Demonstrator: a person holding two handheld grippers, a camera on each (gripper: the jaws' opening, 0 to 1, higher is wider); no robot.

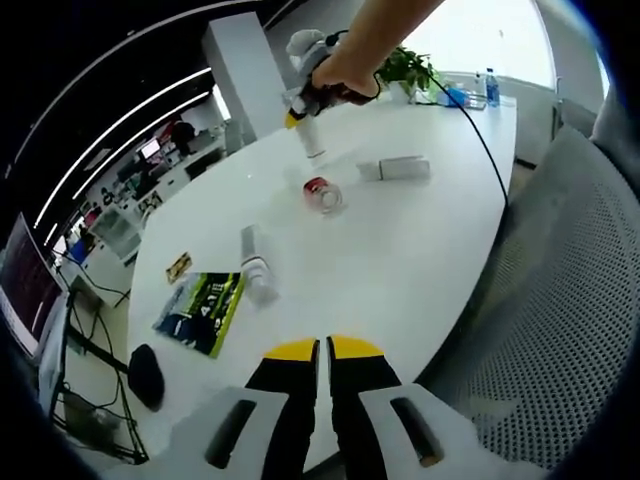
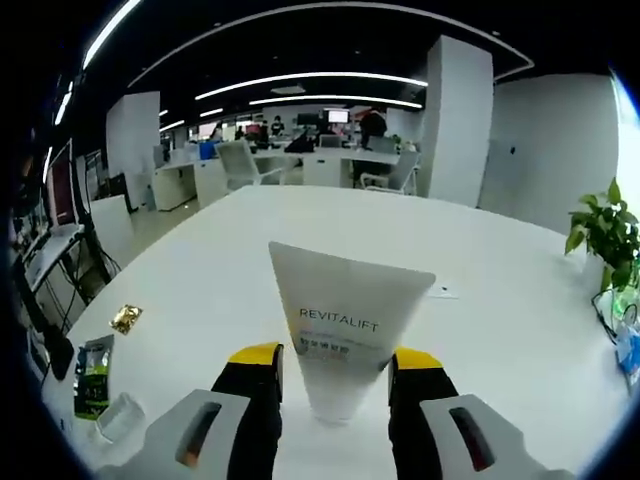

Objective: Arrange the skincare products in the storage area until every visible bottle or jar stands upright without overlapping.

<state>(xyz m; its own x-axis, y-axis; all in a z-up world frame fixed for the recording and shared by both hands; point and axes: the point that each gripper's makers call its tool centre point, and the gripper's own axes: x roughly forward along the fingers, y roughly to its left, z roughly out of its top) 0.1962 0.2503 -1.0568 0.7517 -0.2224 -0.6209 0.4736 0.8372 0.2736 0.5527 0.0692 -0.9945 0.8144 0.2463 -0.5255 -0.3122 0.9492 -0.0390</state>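
Four skincare items counted on the white table (image 1: 420, 250). One red-labelled jar (image 1: 323, 194) lies on its side mid-table — taken as landmark. One grey-white box (image 1: 394, 169) lies flat just beyond and to the right of the jar. One clear bottle (image 1: 255, 266) lies on its side nearer than the jar, to its left. One white REVITALIFT tube (image 2: 343, 322) stands cap-down beyond the jar.

Right tongs (image 2: 335, 362): partly open, clamped on the tube's lower end, a yellow-tipped jaw touching each side; seen from the left gripper view (image 1: 303, 105) in a person's hand (image 1: 345, 75).

Left tongs (image 1: 323, 348): jaws nearly together, only a thin gap, nothing between them, well short of the jar.

Also one green leaflet (image 1: 203, 310), one small gold packet (image 1: 178, 266) — left of the clear bottle.
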